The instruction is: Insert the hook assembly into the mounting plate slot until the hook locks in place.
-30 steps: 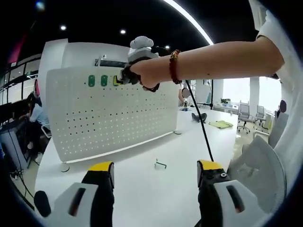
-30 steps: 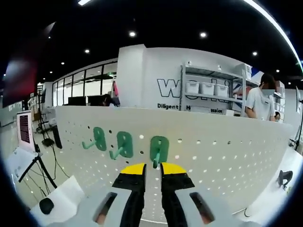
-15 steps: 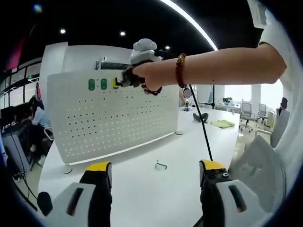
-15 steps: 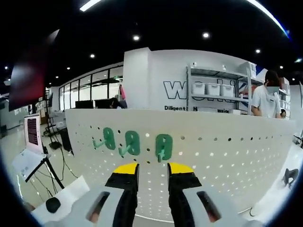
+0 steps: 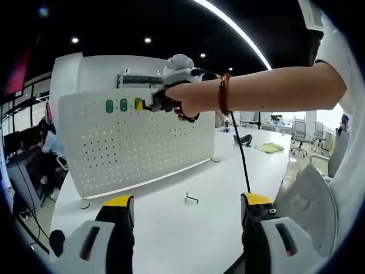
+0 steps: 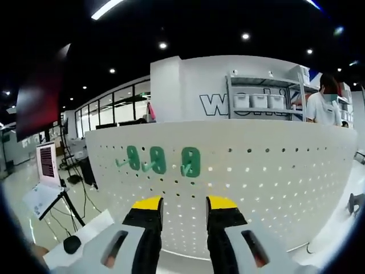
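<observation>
Three green hooks [image 6: 190, 162] on pegboard [image 6: 274, 171]; right gripper [image 6: 184, 204] jaws apart, empty, near pegboard; left gripper [image 5: 183, 206] jaws wide apart over tabletop [image 5: 171, 228].

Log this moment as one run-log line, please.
right gripper: open, empty, off the pegboard | three green hooks mounted on pegboard | left gripper: open, empty, over table | spare hook on table

The right hand-held gripper [image 6: 183, 206] has let go of the third green plastic hook [image 6: 190, 162], its jaws parted, and drawn back from the white perforated mounting plate [image 6: 274, 188].
</observation>
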`<state>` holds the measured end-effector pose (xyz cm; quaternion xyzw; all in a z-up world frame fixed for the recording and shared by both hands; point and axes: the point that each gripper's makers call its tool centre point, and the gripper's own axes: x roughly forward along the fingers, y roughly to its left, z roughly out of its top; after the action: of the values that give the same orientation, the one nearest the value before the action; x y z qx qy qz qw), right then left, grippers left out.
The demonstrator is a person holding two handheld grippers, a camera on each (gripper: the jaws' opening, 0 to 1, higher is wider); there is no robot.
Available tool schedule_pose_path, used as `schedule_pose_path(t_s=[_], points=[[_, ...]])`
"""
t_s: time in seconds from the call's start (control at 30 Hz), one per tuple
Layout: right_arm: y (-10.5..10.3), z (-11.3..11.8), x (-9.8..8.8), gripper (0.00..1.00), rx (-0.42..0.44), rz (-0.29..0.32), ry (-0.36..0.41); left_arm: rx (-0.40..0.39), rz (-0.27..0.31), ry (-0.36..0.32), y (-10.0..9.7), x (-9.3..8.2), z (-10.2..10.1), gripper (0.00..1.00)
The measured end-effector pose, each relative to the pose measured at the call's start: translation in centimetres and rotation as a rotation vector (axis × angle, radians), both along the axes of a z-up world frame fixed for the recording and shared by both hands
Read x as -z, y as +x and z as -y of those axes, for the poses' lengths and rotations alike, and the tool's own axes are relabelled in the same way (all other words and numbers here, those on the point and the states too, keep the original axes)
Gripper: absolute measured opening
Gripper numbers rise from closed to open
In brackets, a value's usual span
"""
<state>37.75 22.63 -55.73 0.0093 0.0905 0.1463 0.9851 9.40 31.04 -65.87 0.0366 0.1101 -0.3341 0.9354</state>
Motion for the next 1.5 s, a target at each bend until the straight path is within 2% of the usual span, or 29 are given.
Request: schedule_pose_path(t_s=[0.4,0.8,1.27,1.5], points=[[-2.6,2.4,1.0,0.29,-0.026,-0.020,-0.016,0.007,0.004,0.006,-1.0,-0.2,1.8,0.77],[-5.3,6.1,3.6,0.28,-0.026,-0.056,0.012,0.033,-0.010,0.026,-2.0,0.1,3.7,0.77],[-7.9,7.6,6.7,0.28,-0.034,-0.097,0.027,0.059,-0.022,0.034,-2.6,0.6,4.9,0.76],[-8.6,7.7,8.1,0.28,-0.049,-0.115,0.038,0.075,-0.012,0.038,-2.5,0.2,5.6,0.76]])
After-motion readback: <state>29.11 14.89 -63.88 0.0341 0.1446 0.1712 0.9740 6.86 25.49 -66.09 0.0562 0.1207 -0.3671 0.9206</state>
